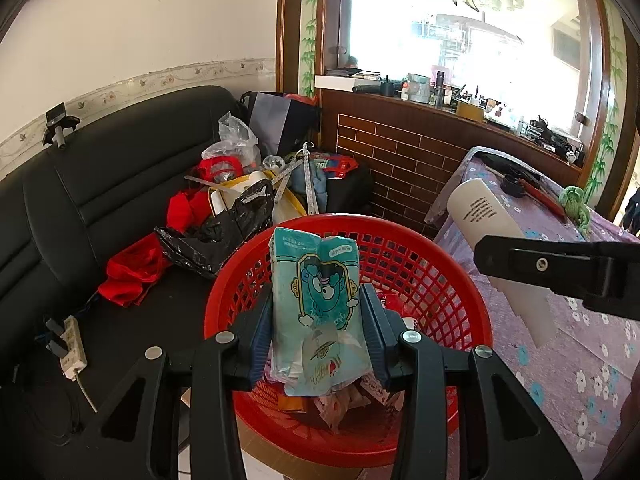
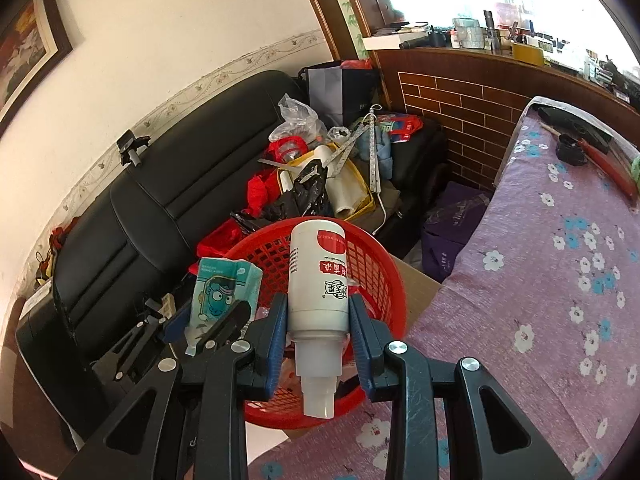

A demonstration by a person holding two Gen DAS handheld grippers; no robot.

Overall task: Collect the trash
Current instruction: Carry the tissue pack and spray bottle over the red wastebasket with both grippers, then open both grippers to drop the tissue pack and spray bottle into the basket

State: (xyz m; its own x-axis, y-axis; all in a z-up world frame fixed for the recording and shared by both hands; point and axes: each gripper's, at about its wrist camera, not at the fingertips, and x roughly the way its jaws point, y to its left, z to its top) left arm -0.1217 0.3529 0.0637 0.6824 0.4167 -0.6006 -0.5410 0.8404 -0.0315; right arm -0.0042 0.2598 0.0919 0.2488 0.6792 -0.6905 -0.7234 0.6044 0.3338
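Observation:
A red mesh basket (image 1: 420, 264) (image 2: 376, 264) with wrappers in its bottom stands between the sofa and the bed. My left gripper (image 1: 318, 320) is shut on a teal cartoon-printed tissue pack (image 1: 316, 300), held upright over the basket's near side. The same pack (image 2: 218, 292) shows at the left in the right wrist view. My right gripper (image 2: 318, 320) is shut on a white bottle (image 2: 318, 280) with a red label, its neck toward the camera, above the basket's rim. In the left wrist view that bottle (image 1: 492, 220) sticks up at the right.
A black sofa (image 1: 100, 184) carries a black plastic bag (image 1: 224, 232), red cloth (image 1: 132, 268), clear bags and rulers. A power strip (image 1: 72, 344) lies on its seat. A purple flowered bedspread (image 2: 540, 280) is on the right. A brick-pattern wall (image 1: 400, 152) and cluttered sill stand behind.

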